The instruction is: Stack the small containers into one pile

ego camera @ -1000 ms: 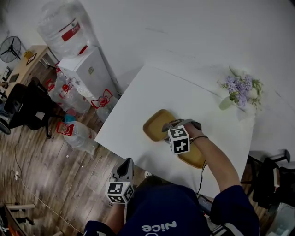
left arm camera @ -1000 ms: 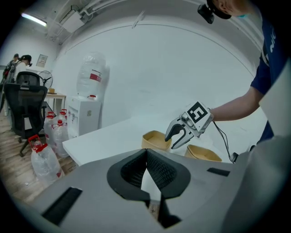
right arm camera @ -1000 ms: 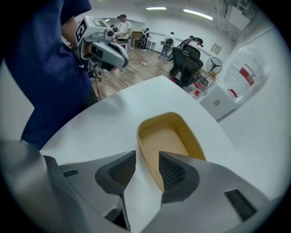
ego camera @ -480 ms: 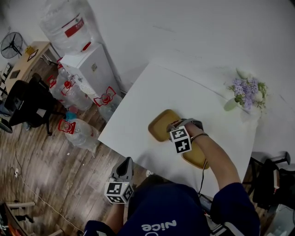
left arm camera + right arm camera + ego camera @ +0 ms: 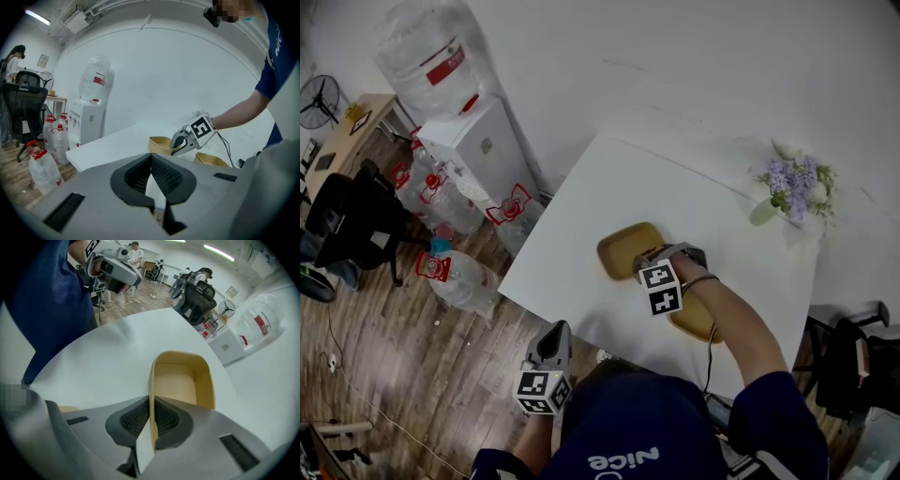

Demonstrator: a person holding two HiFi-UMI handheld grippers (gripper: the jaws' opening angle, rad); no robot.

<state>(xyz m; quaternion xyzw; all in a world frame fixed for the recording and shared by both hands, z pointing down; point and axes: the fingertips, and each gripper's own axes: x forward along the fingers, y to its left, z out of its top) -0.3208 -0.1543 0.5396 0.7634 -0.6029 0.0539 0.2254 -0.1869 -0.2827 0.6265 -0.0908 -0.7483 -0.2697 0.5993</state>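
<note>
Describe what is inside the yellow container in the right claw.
Nothing shows inside the yellow container: only its bare floor and walls. The right claw, just closed on the near wall, covers the nearest strip of floor.

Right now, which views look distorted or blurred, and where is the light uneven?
Head view: sharp, evenly lit white table, darker corners. Right gripper view: strong fisheye, black rim, tan container sharp. Left gripper view: fisheye, ceiling light glaring upper left.

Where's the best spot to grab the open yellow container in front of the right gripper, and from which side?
The yellow container sits flat, top open, so take its thin side wall from above, one jaw inside, one outside. The right gripper has just closed its jaws on that wall this way.
</note>
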